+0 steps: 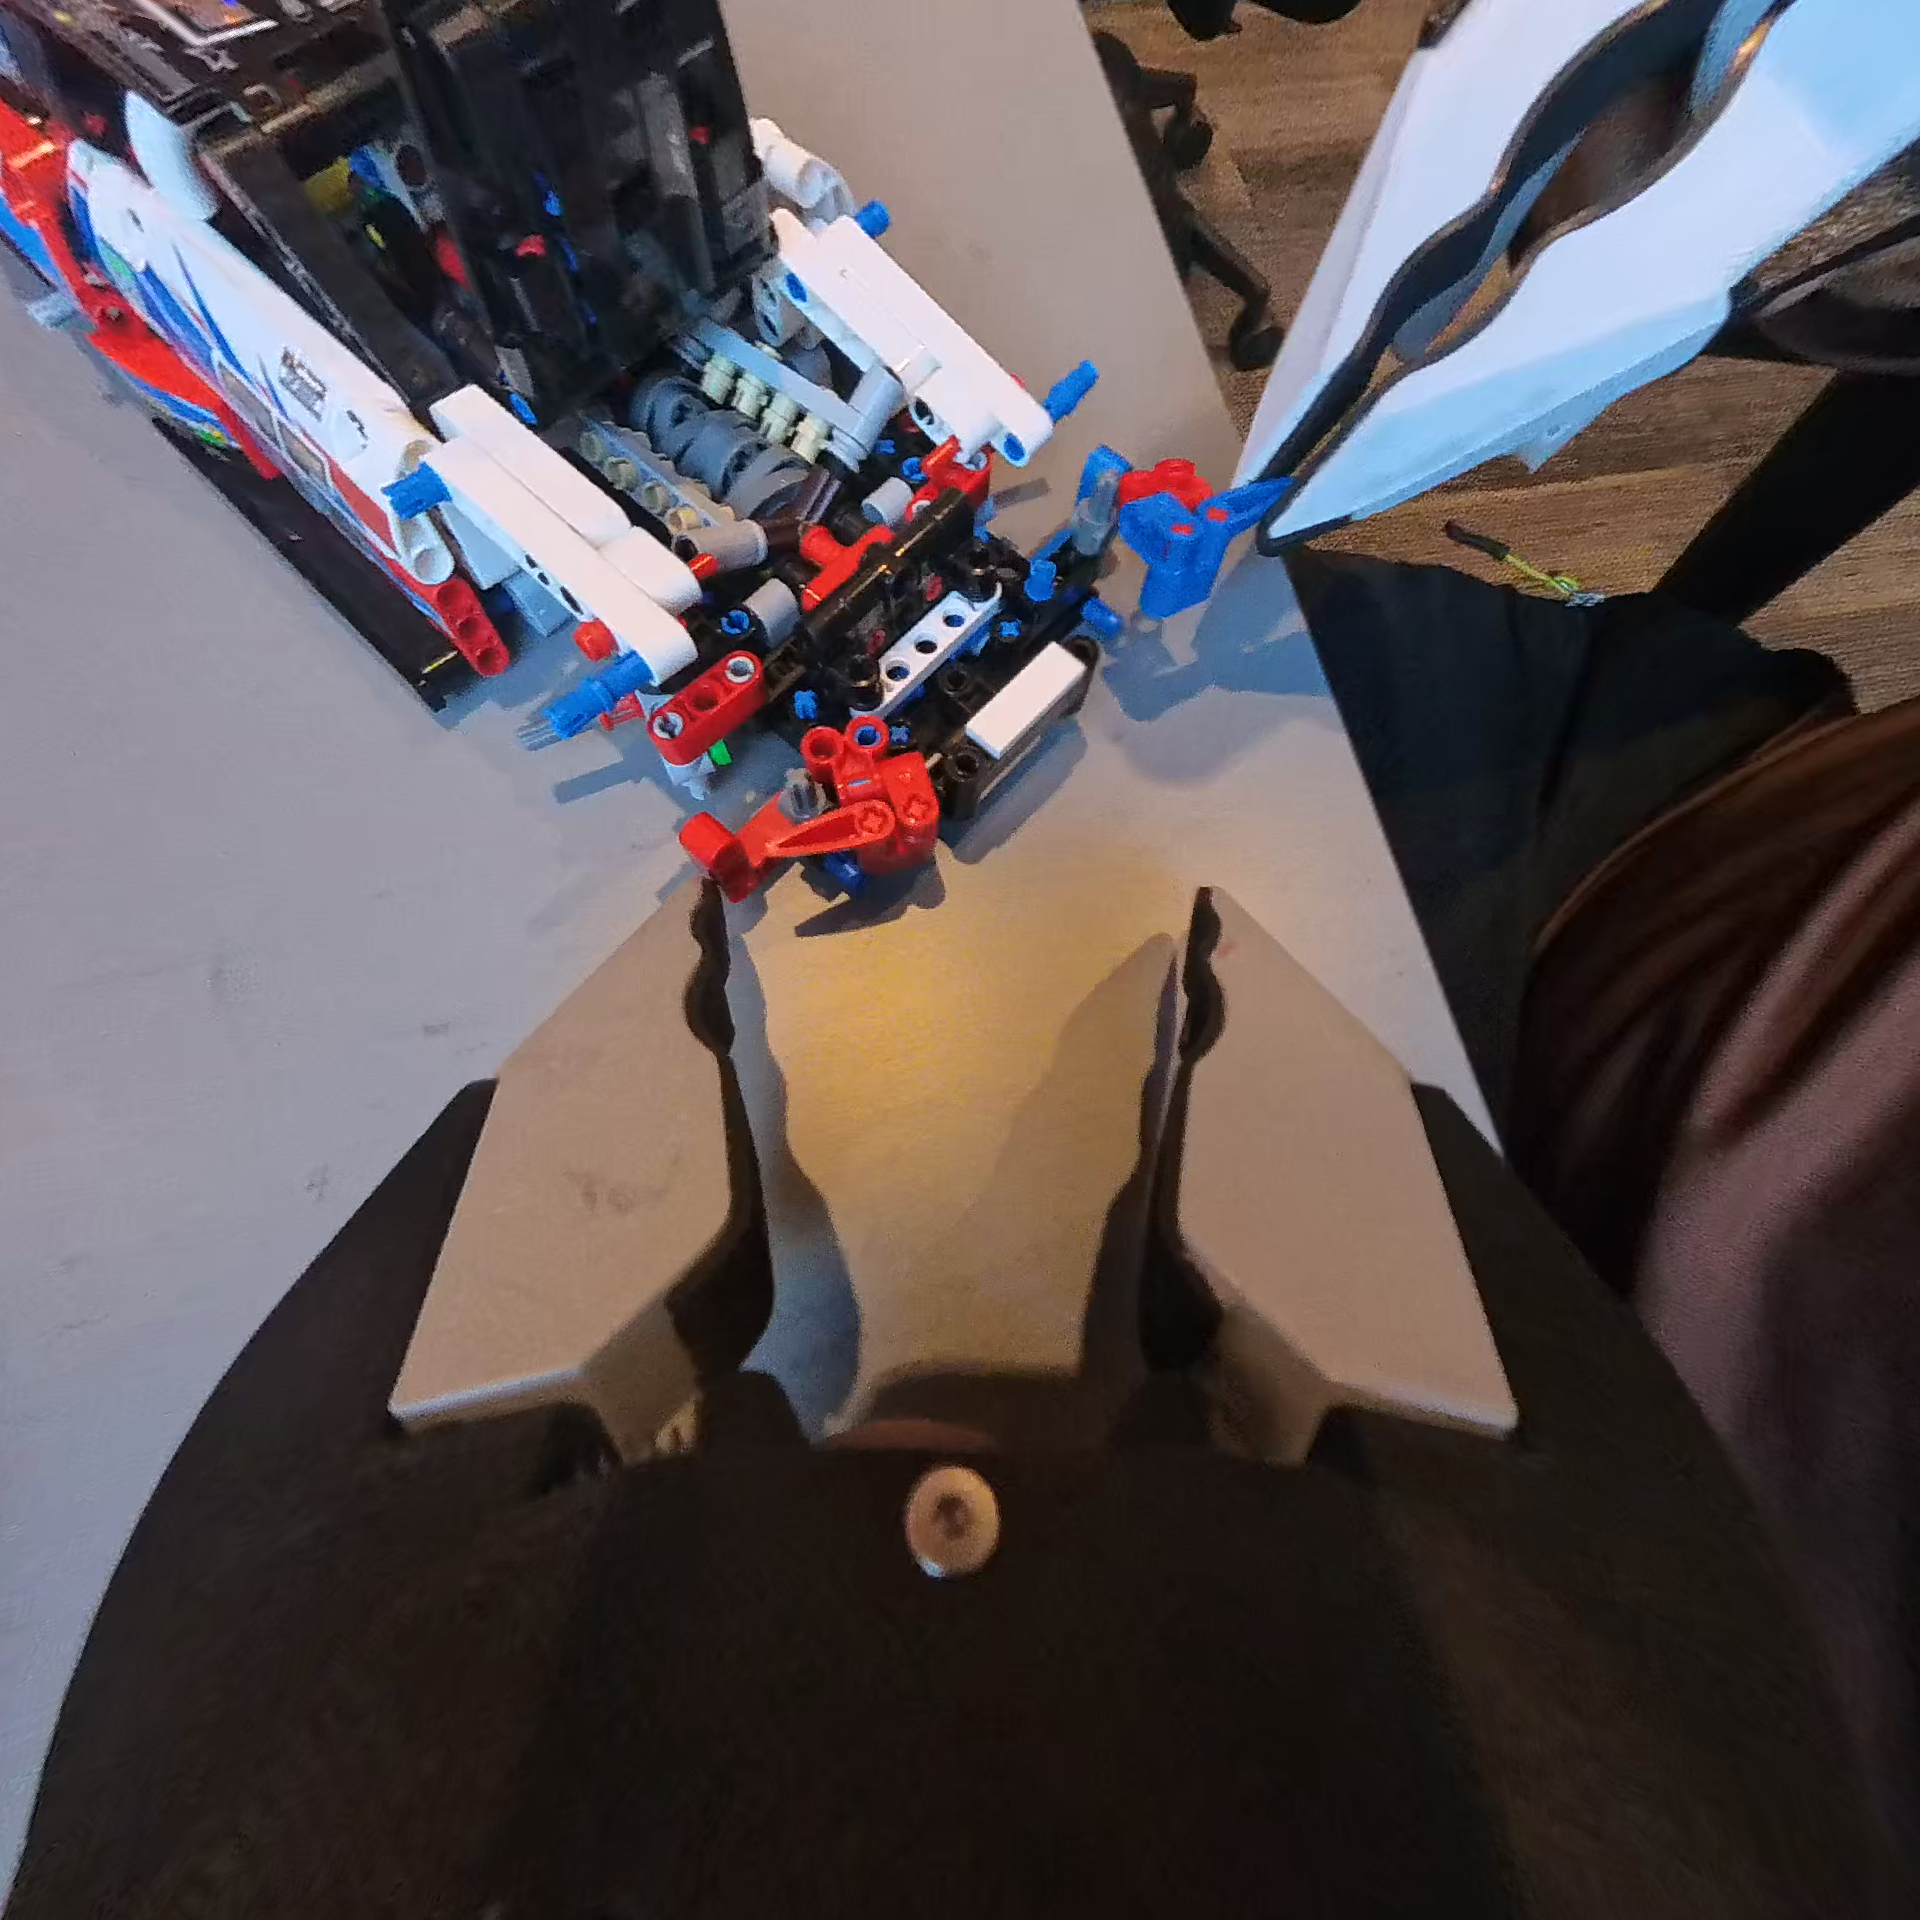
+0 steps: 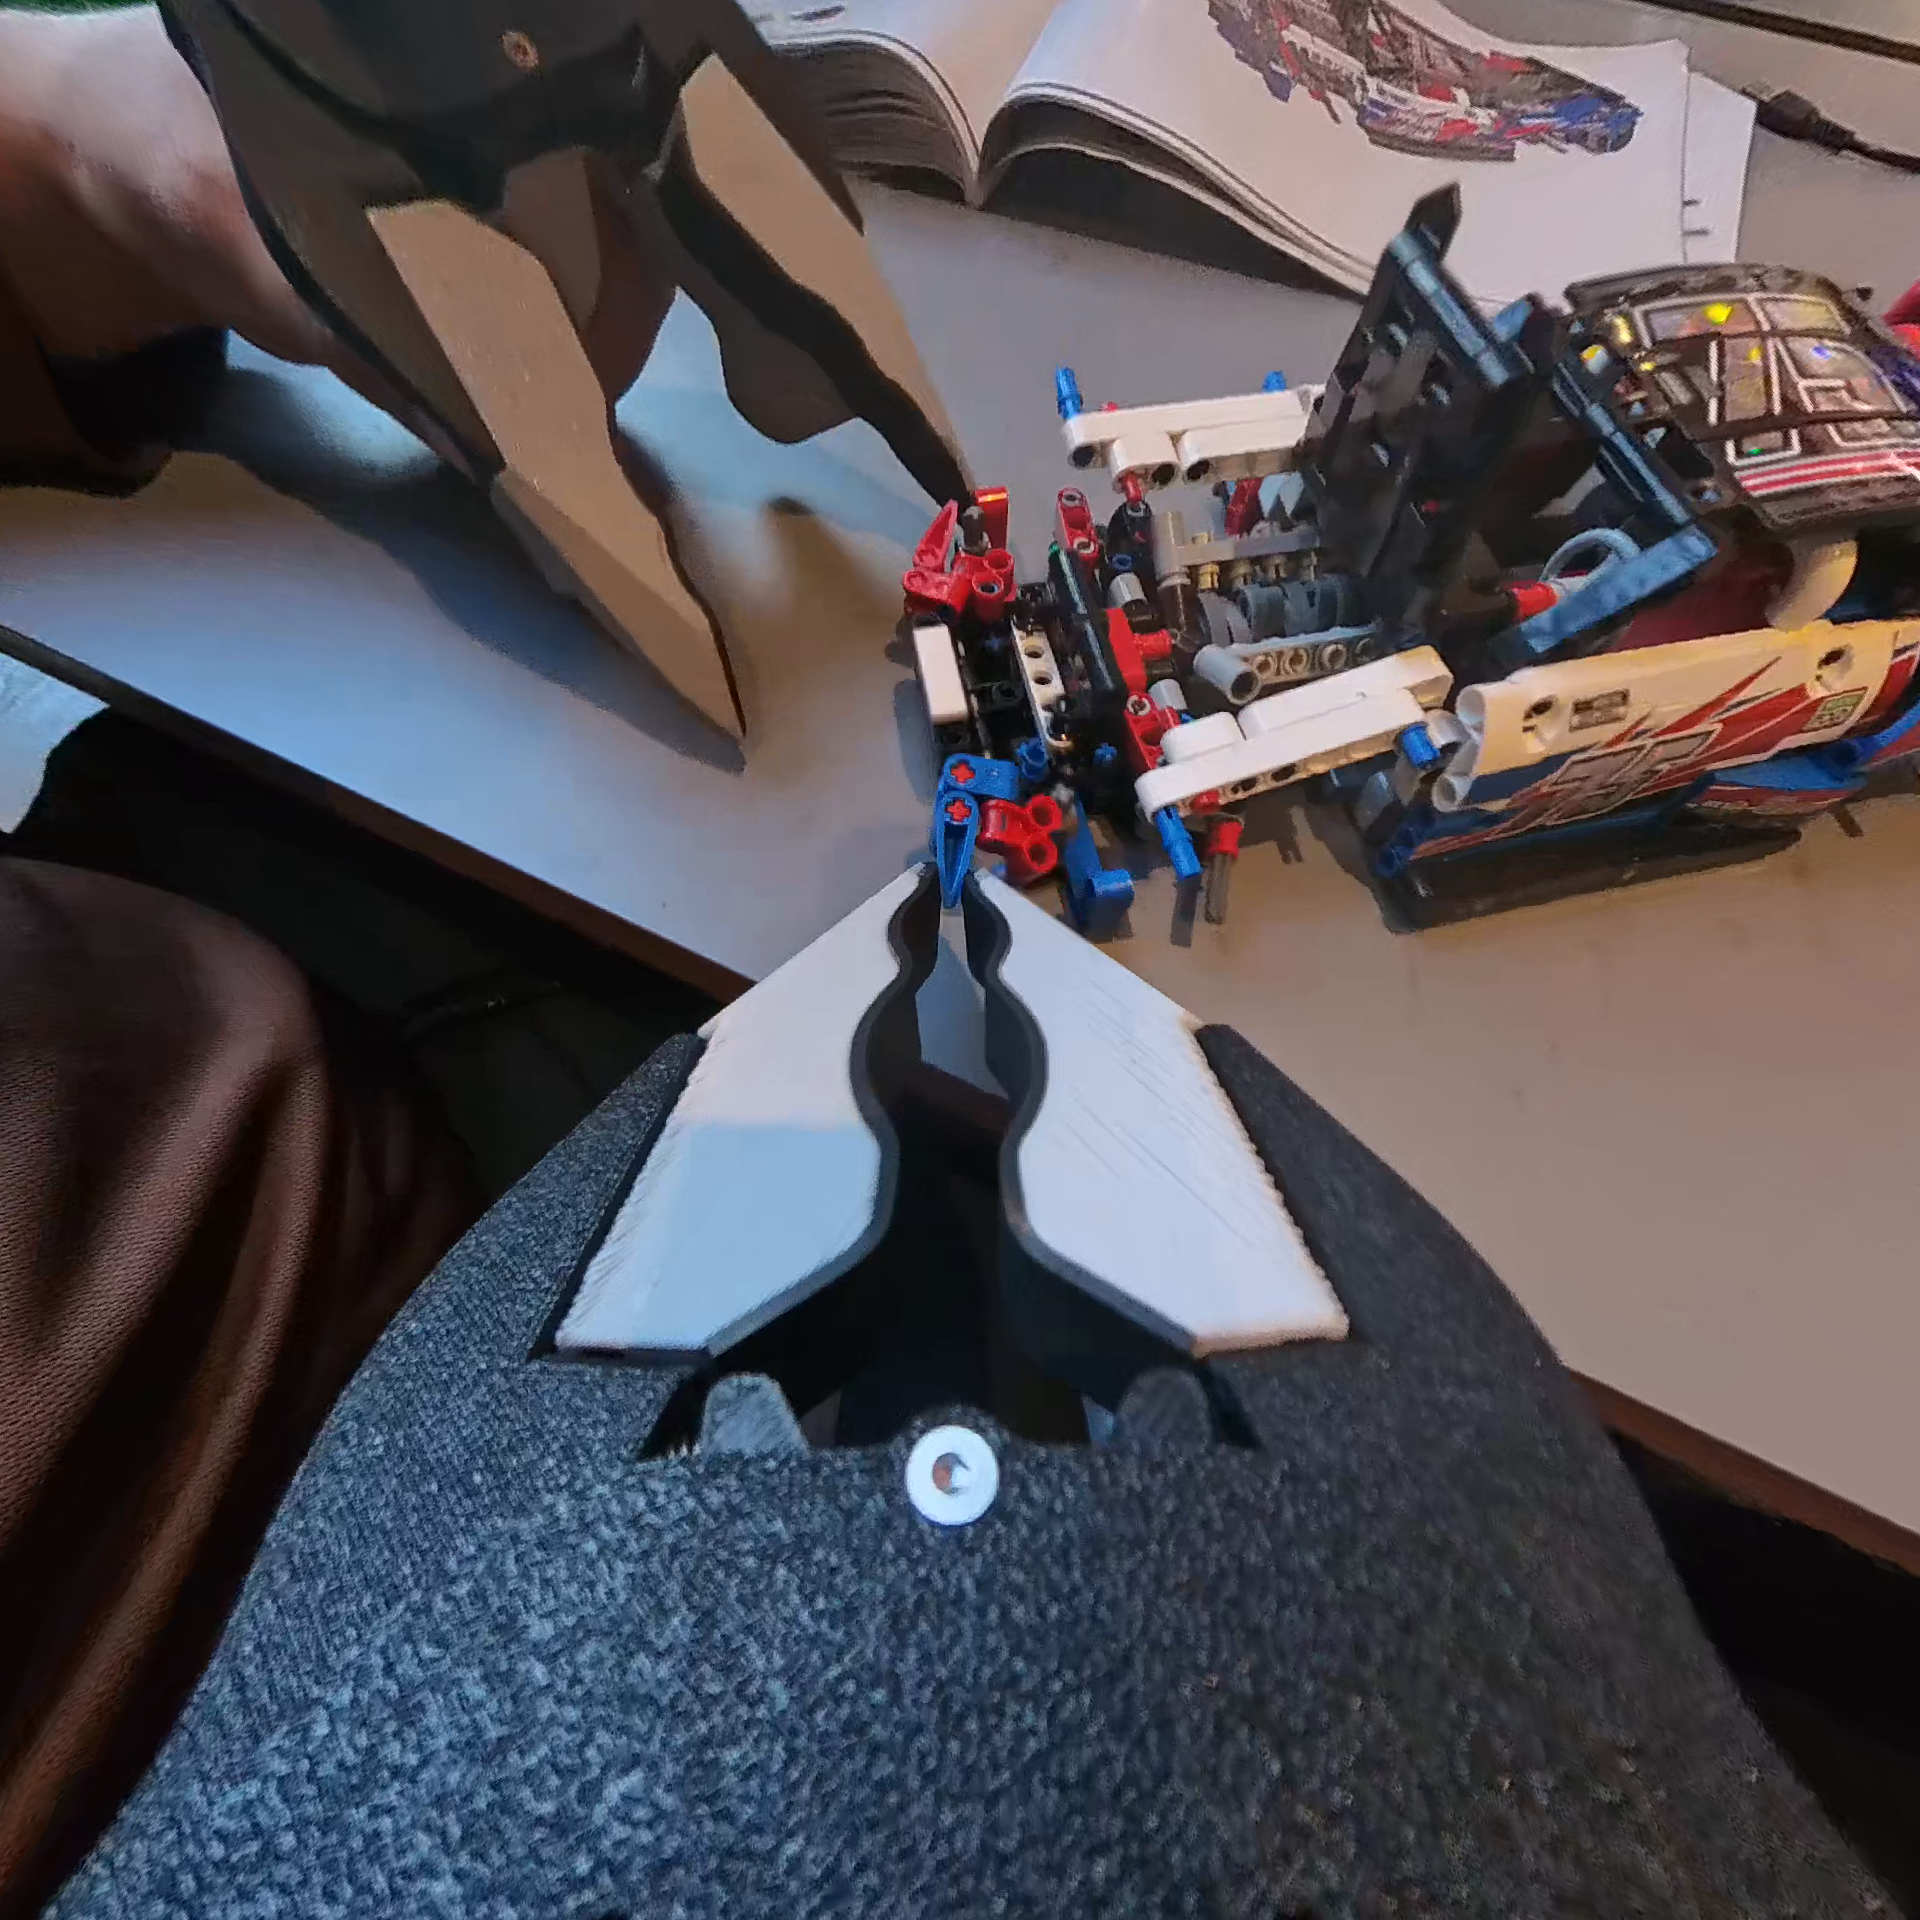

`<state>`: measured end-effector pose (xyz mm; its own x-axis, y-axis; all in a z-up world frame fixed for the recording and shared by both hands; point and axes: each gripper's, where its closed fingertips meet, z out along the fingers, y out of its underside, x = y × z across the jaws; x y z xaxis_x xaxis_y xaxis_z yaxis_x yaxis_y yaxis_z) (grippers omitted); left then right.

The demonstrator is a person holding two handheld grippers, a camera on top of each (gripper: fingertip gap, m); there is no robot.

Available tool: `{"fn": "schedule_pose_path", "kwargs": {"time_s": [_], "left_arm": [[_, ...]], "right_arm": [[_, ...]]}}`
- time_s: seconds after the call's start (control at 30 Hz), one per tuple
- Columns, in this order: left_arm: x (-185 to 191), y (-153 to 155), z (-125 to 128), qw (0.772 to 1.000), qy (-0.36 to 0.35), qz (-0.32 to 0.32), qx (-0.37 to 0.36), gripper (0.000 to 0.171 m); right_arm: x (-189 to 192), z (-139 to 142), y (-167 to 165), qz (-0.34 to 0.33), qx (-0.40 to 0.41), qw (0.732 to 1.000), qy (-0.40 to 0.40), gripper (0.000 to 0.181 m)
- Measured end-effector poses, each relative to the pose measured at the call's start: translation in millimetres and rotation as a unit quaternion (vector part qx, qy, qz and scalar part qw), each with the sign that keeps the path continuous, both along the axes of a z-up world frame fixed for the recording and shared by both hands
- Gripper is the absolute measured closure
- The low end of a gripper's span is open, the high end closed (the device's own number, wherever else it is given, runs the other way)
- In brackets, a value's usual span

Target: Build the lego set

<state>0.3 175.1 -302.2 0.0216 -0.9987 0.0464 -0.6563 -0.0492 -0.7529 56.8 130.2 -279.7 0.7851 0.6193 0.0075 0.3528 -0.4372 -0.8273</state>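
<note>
A partly built red, white and blue Lego car (image 1: 343,416) lies on the grey table (image 1: 260,1039); it also shows in the right wrist view (image 2: 1621,707). At its open end a red suspension piece (image 1: 831,821) sticks out on one side and a blue suspension piece (image 1: 1179,545) on the other. My left gripper (image 1: 956,914) is open, just in front of the red piece, with one fingertip (image 1: 712,914) at its end. My right gripper (image 2: 951,883) is shut on the pointed tip of the blue piece (image 2: 954,831). My right gripper also shows in the left wrist view (image 1: 1273,514).
An open instruction booklet (image 2: 1299,156) lies behind the car. The table's edge (image 2: 520,862) runs close beside the blue piece, with a person's brown clothing (image 2: 156,1195) beyond it. A black cable (image 2: 1829,130) lies at the far right. My left gripper (image 2: 842,613) hangs over the red piece (image 2: 966,566).
</note>
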Motion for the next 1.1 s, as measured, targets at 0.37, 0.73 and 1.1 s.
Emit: {"fn": "schedule_pose_path", "kwargs": {"time_s": [0.37, 0.73, 1.1], "left_arm": [[2, -6, 12, 0.999, -0.037, 0.018, -0.001, 0.103], [2, -8, 17, 0.998, -0.053, 0.016, 0.016, 0.112], [2, -11, 17, 0.998, -0.055, 0.008, 0.013, 0.116]], "right_arm": [[-7, 6, 0, -0.028, 0.018, 0.999, -0.029, 0.178], [-7, -1, 4, -0.040, 0.034, 0.995, -0.087, 0.178], [-5, -4, -2, -0.033, 0.042, 0.993, -0.105, 0.178]]}}
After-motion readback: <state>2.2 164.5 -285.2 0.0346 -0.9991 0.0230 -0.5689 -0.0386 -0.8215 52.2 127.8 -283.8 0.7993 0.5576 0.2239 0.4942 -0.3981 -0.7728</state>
